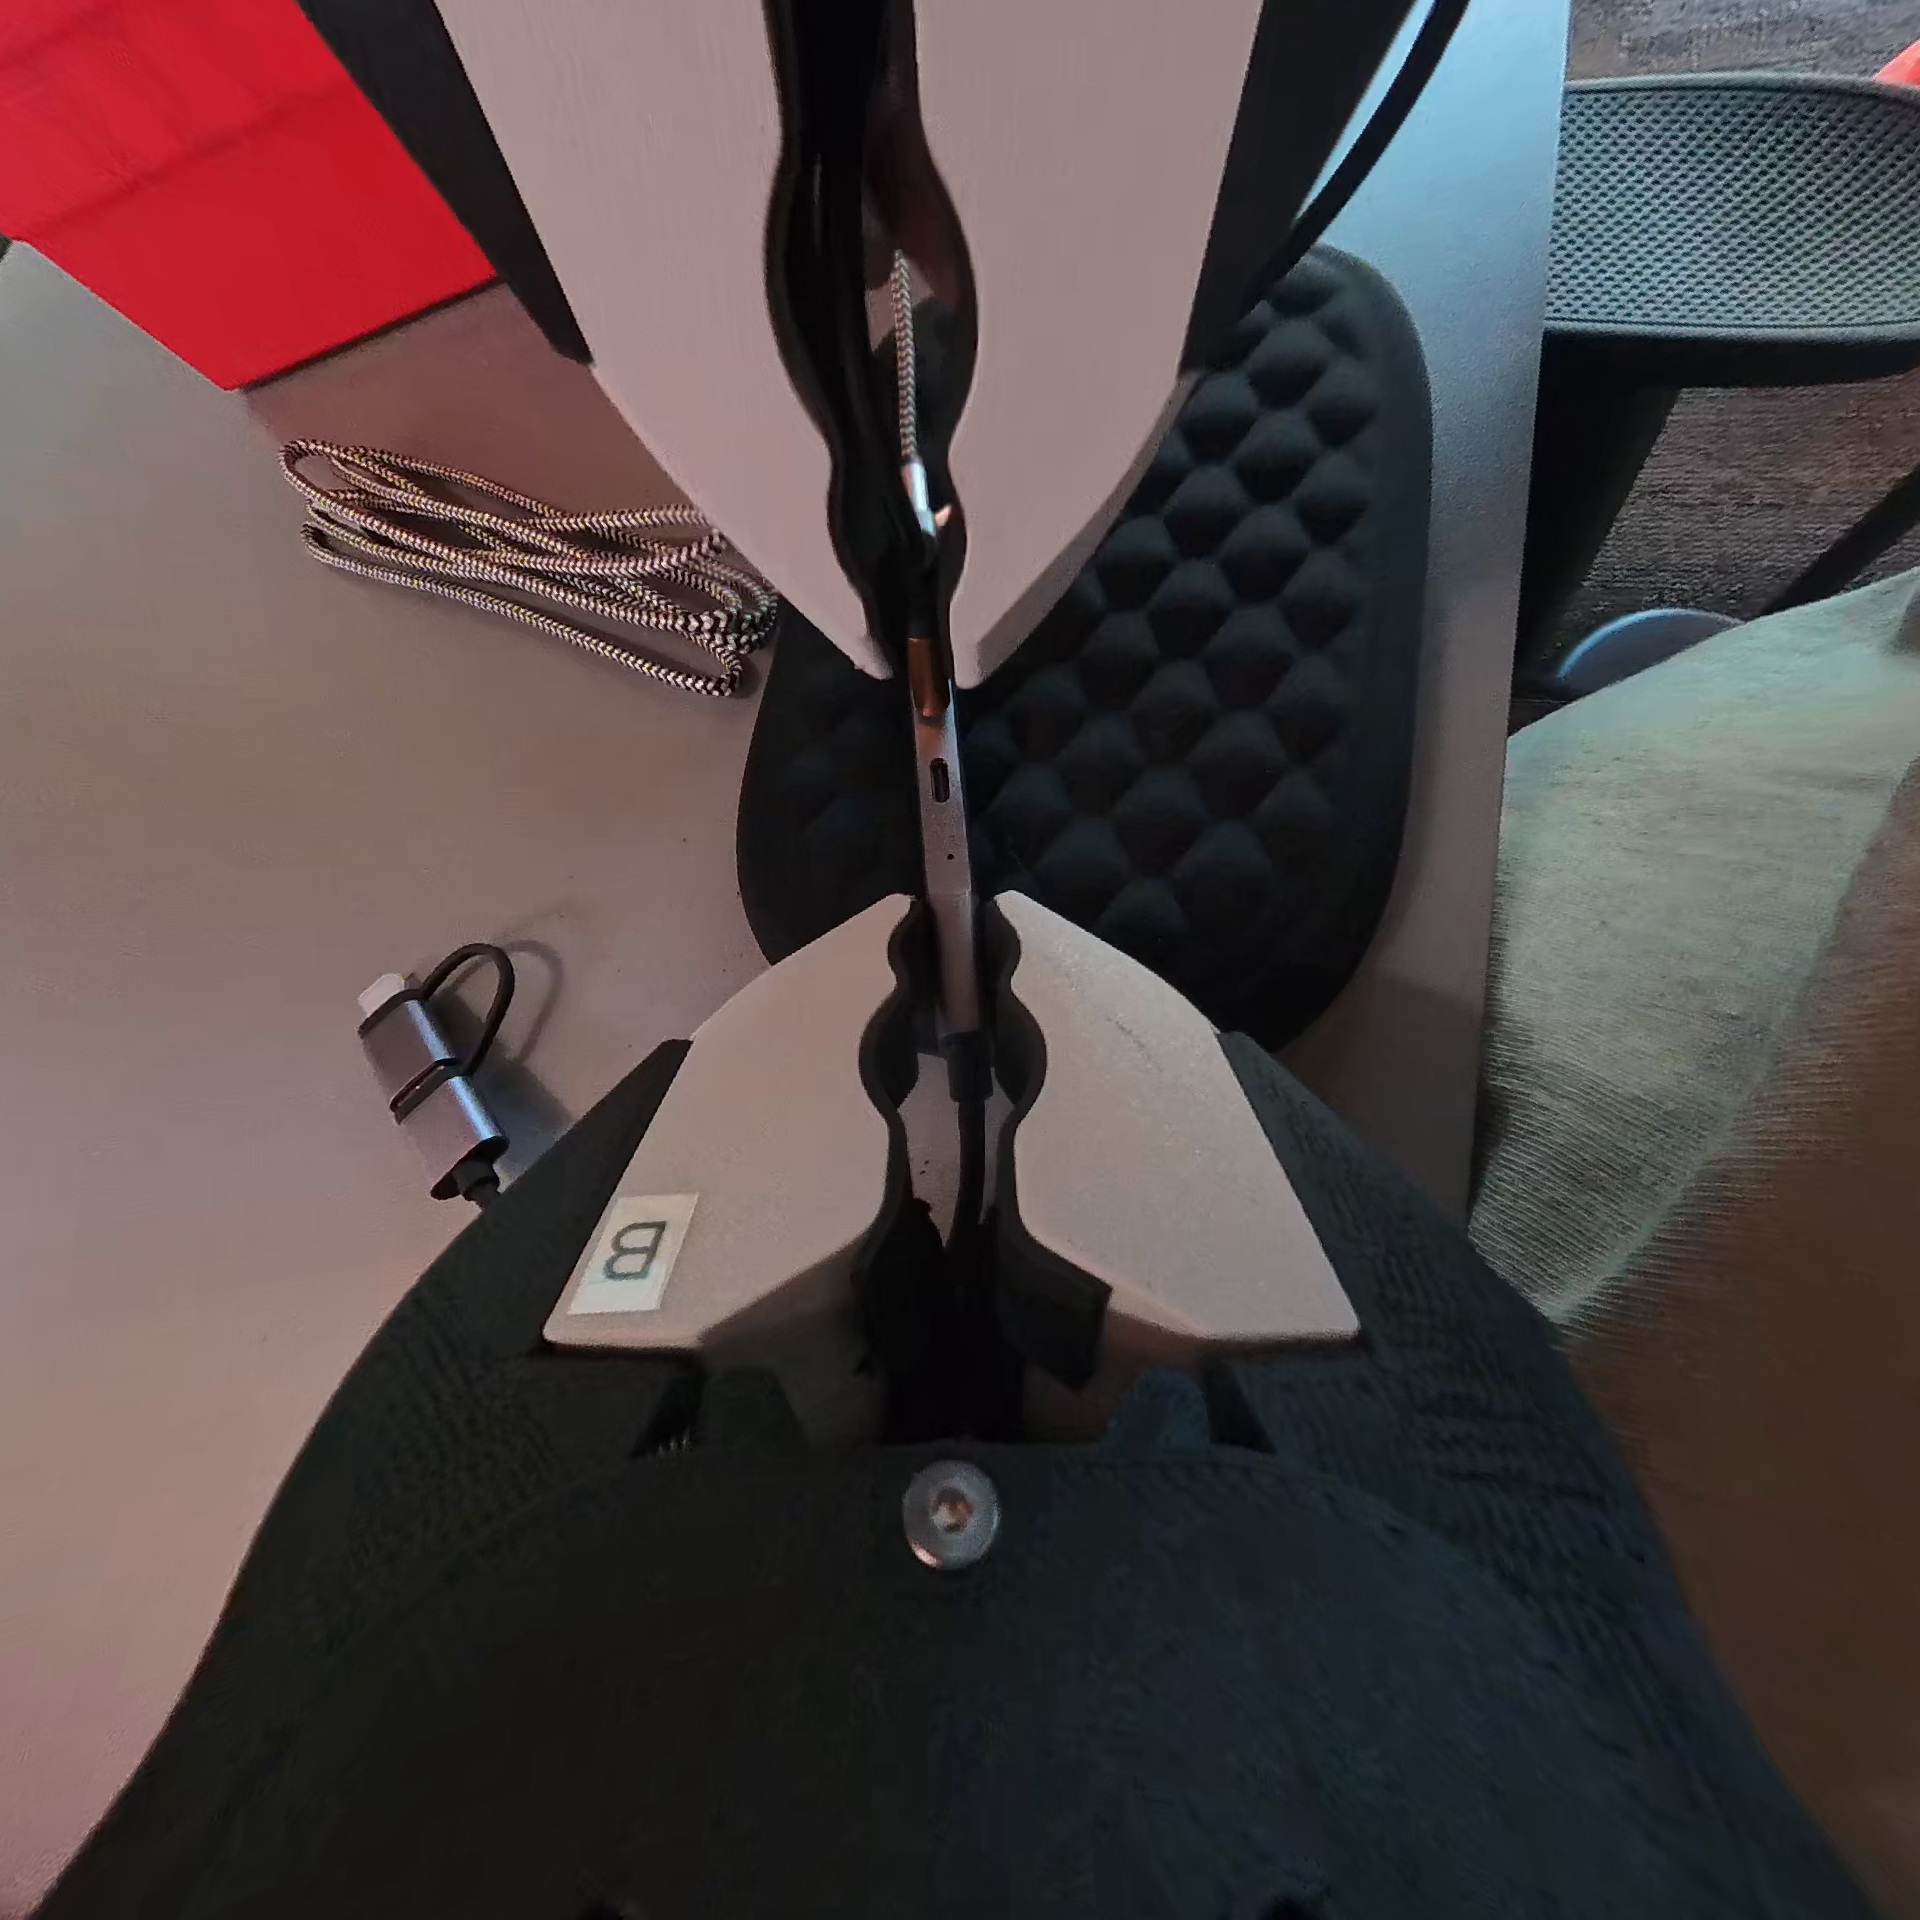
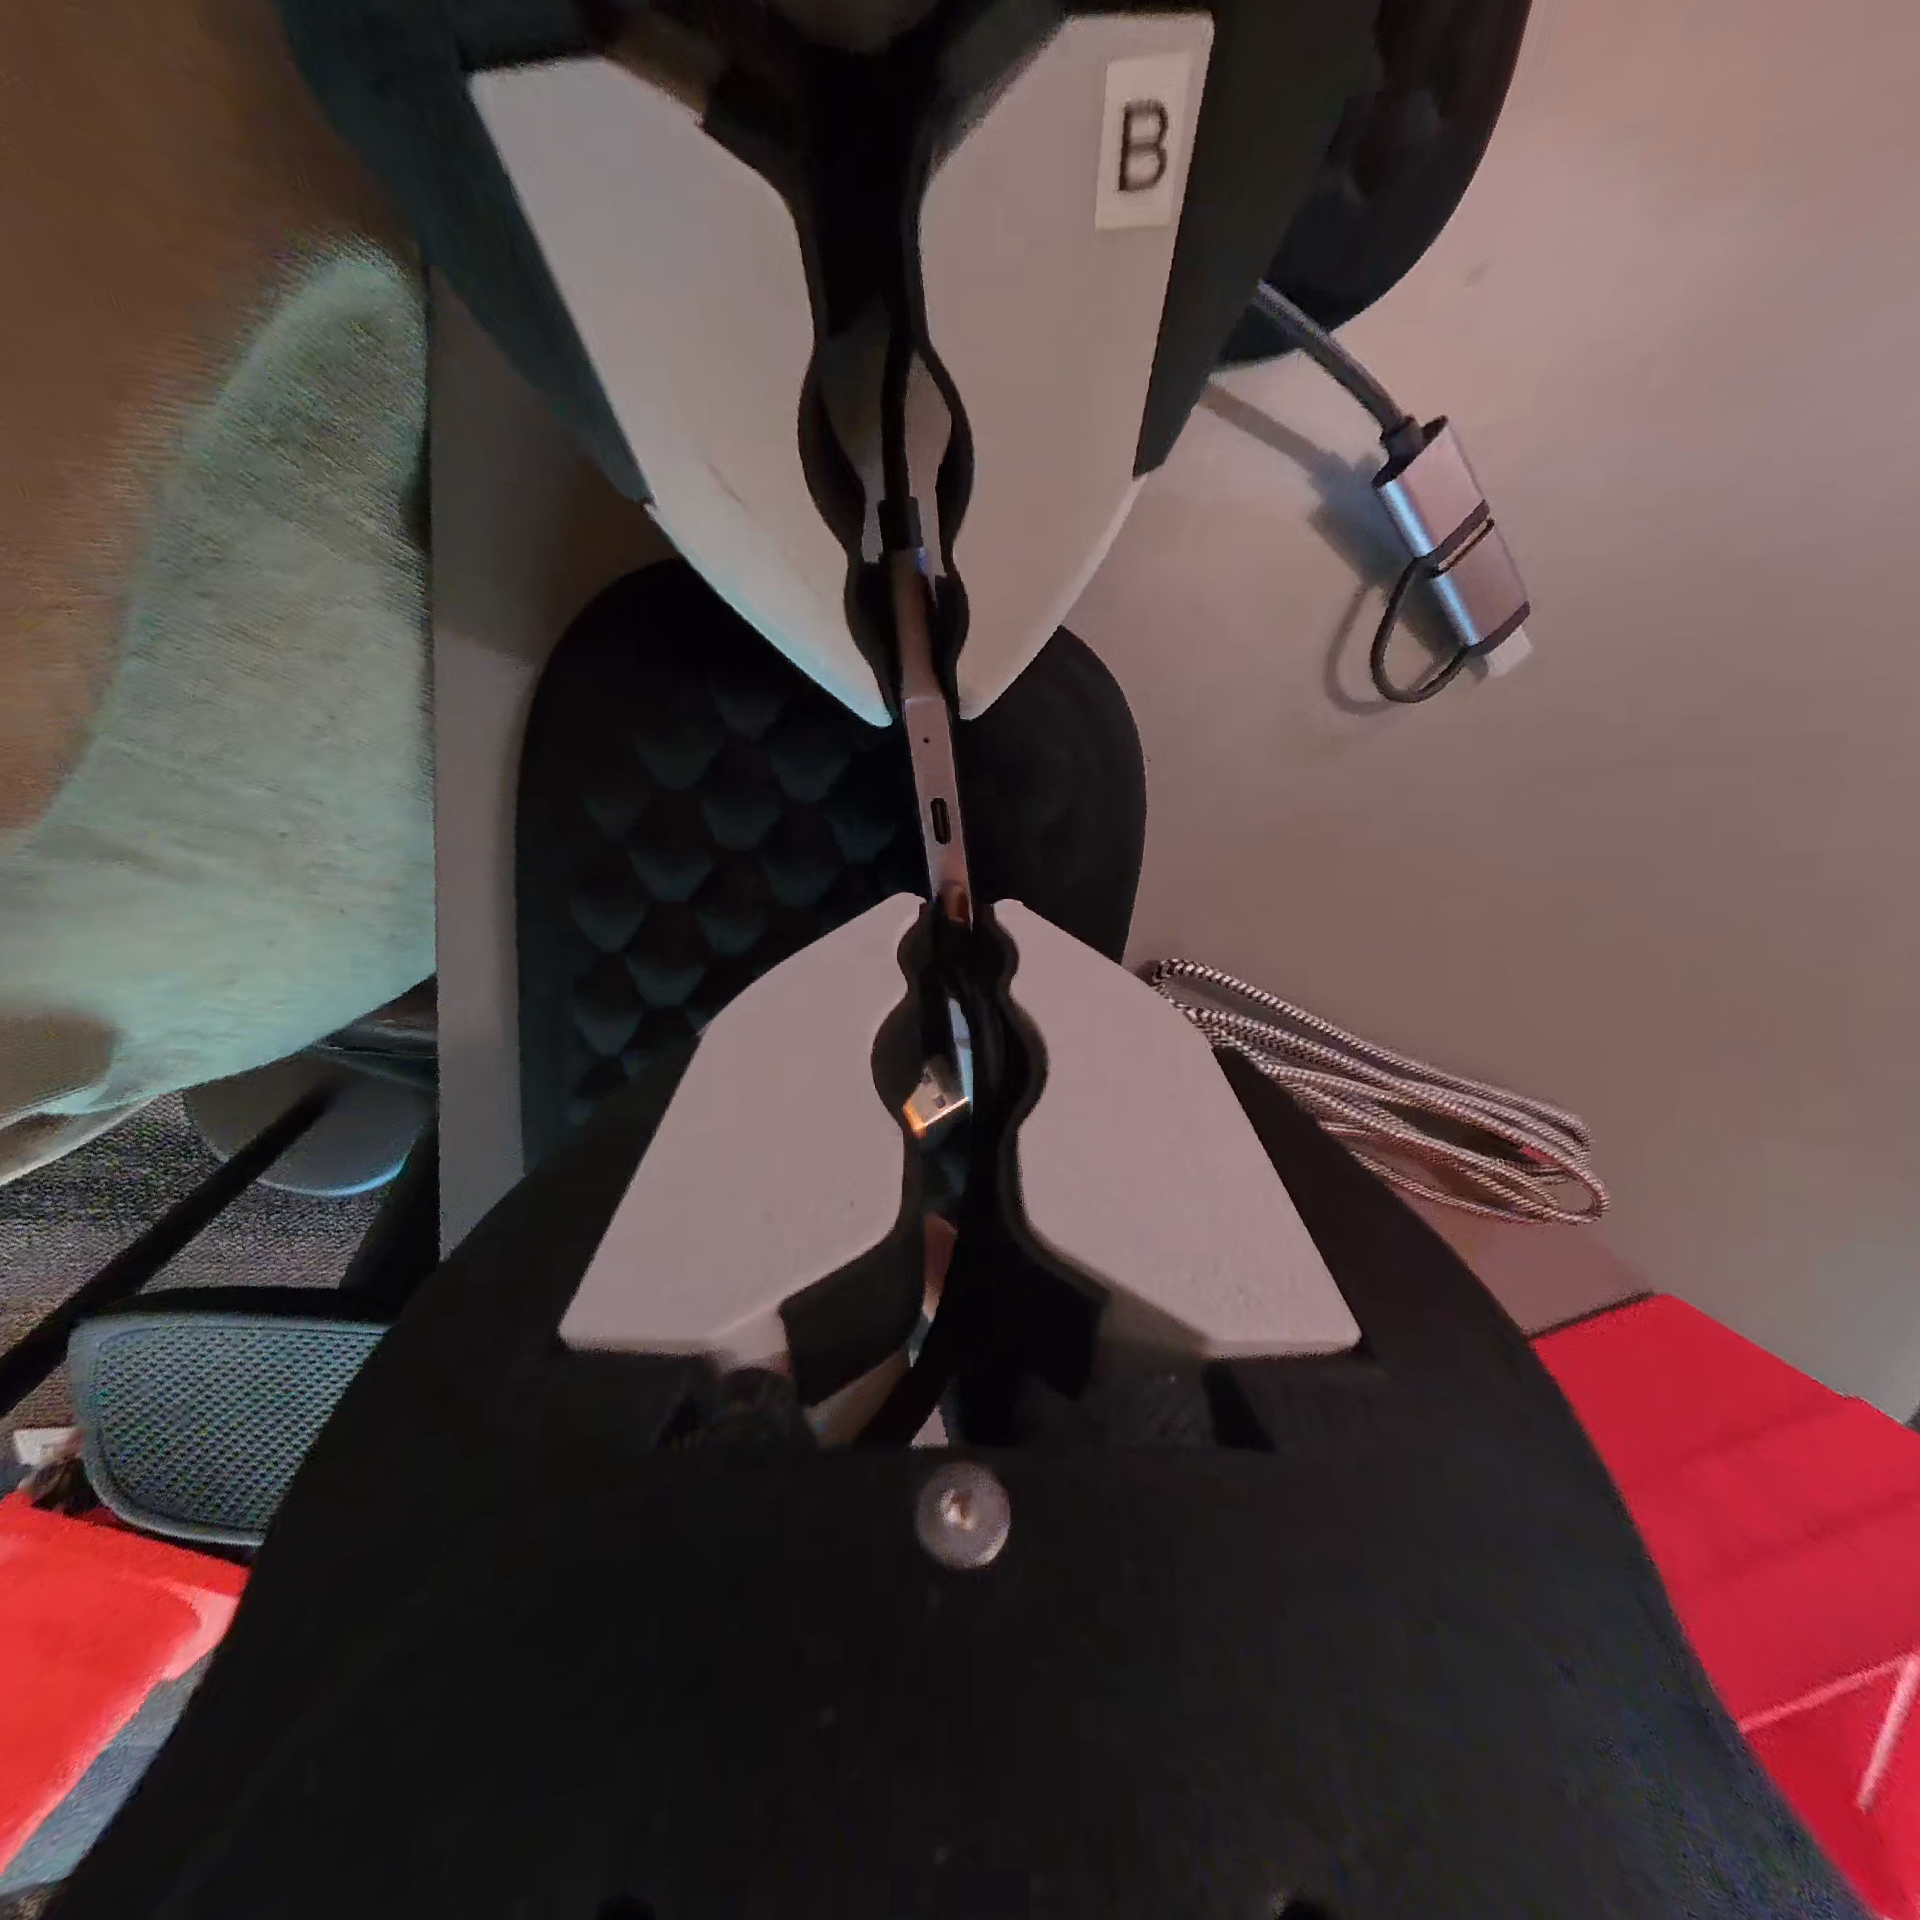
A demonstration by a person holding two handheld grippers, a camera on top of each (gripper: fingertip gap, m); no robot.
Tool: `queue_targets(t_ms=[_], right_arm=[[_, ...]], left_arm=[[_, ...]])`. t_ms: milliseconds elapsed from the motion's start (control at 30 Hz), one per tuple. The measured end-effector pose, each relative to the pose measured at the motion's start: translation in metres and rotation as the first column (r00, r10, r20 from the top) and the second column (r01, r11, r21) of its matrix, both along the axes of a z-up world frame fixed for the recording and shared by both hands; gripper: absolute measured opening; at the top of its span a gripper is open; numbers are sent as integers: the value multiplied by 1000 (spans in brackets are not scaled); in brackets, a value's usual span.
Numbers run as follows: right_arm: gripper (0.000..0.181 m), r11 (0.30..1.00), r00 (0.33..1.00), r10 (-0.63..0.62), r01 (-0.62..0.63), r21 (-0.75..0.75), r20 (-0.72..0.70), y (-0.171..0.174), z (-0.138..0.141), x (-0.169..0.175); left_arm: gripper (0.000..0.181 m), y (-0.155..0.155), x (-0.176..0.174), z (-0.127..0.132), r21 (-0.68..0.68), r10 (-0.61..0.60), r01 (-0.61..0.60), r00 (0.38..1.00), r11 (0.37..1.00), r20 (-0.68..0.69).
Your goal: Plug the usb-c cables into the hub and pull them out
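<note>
The slim grey hub point(image 1: 948, 821) is held edge-on in the air between both grippers, over a black pad. It also shows in the right wrist view point(image 2: 935, 790), with one empty port on its edge. My left gripper point(image 1: 951, 912) is shut on the hub's near end, where the hub's own lead leaves. My right gripper point(image 2: 956, 909) is shut on a black usb-c cable's plug point(image 1: 928, 670), which meets the hub's far end. A loose metal plug point(image 2: 935, 1101) hangs in the gap between the right fingers. A coiled braided cable point(image 1: 540, 551) lies on the table.
The hub lead's grey adapter plug point(image 1: 426, 1081) lies on the grey table point(image 1: 208, 831). The black dimpled pad point(image 1: 1195, 675) lies by the table edge. A red object point(image 1: 208, 177) is behind. A mesh chair point(image 1: 1745, 208) and a person's sleeve point(image 1: 1662, 935) are beside the table. My left and right fingertips are right by each other. From the right gripper's tips to the red object point(image 1: 208, 177) is close to 25 centimetres. Look for it in the right wrist view point(image 2: 1653, 1451) too.
</note>
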State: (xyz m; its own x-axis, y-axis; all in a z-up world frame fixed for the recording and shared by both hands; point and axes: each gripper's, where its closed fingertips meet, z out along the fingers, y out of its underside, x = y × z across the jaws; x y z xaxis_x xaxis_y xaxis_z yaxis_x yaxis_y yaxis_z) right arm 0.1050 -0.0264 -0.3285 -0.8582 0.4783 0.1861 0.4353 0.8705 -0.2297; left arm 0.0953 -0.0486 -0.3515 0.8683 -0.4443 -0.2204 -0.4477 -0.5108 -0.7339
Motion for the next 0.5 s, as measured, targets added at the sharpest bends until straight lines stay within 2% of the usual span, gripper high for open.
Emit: queue_targets(t_ms=[100,233,300,367,400,433,500], right_arm=[[7,1000,1000,-11,11,-5,4,1,-11,0],[6,1000,993,22,-22,4,-119,-2,-1,-1],[37,999,949,5,-17,-32,-317,0,22,-15],[53,994,861,-67,16,-104,-504,5,60,-25],[56,988,788,-111,25,-149,-605,7,85,-28],[60,981,698,-147,14,-192,-701,8,112,-28],[66,966,470,-208,-38,-256,-858,12,167,-19]], left_arm=[[7,0,0,1,17,1,0,1000,1000,-17],[7,-1,-2,12,78,16,-14,999,997,-31],[7,-1,-8,28,166,42,-35,998,986,-37],[8,-2,-21,49,253,93,-71,992,965,-79],[8,-4,-30,61,299,142,-101,983,949,-116],[8,-6,-40,74,357,192,-128,970,925,-150],[7,-11,-58,99,466,283,-166,939,869,-194]])
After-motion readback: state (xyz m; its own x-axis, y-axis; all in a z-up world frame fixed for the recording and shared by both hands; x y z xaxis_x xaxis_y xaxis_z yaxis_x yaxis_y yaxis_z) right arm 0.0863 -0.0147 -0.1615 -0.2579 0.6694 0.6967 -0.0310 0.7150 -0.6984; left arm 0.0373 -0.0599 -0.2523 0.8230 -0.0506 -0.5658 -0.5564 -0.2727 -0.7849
